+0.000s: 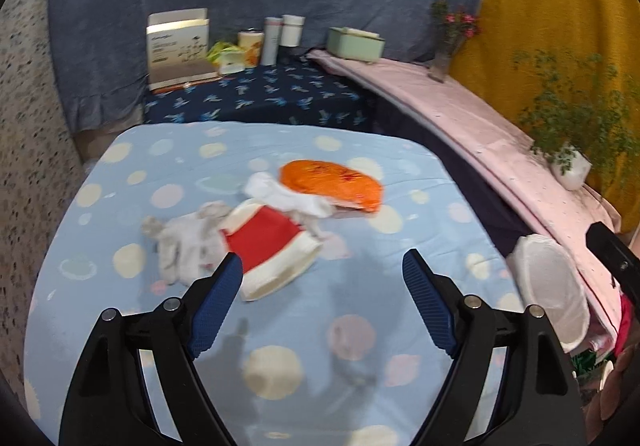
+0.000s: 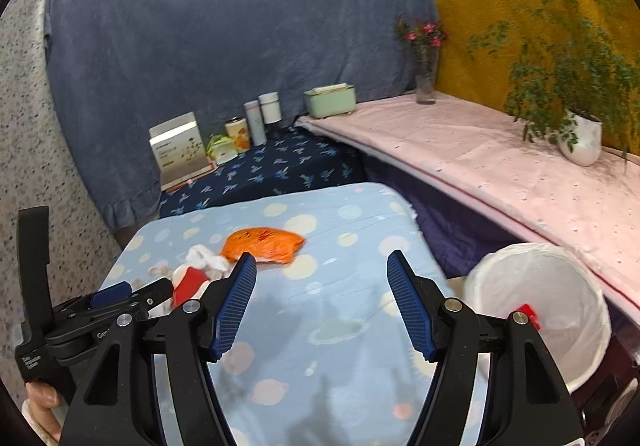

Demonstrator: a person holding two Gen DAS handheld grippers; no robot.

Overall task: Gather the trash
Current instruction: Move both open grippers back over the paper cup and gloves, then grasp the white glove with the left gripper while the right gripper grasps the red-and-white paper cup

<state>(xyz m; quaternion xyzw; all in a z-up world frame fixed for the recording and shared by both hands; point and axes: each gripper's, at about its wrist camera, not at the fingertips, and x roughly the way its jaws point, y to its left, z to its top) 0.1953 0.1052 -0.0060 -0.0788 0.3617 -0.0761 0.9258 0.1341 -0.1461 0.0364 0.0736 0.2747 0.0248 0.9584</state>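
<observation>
A crushed red-and-white paper cup (image 1: 272, 250) lies on the blue dotted tablecloth (image 1: 280, 346), with crumpled grey-white tissue (image 1: 188, 238) to its left and a white tissue (image 1: 280, 198) behind it. An orange wrapper (image 1: 332, 184) lies behind those. My left gripper (image 1: 322, 266) is open and empty, its left finger just in front of the cup. In the right wrist view the cup (image 2: 192, 280), the wrapper (image 2: 262, 244) and the left gripper (image 2: 120, 296) show. My right gripper (image 2: 322, 266) is open and empty above the cloth. A white-lined bin (image 2: 536, 306) stands to its right, holding a red scrap (image 2: 530, 316).
The bin (image 1: 552, 286) sits at the table's right edge. A pink shelf (image 2: 500, 166) carries a potted plant (image 2: 582, 138), a flower vase (image 2: 426, 86) and a green box (image 2: 330, 100). A dark blue table (image 1: 260, 98) behind holds a carton (image 1: 180, 50) and cans.
</observation>
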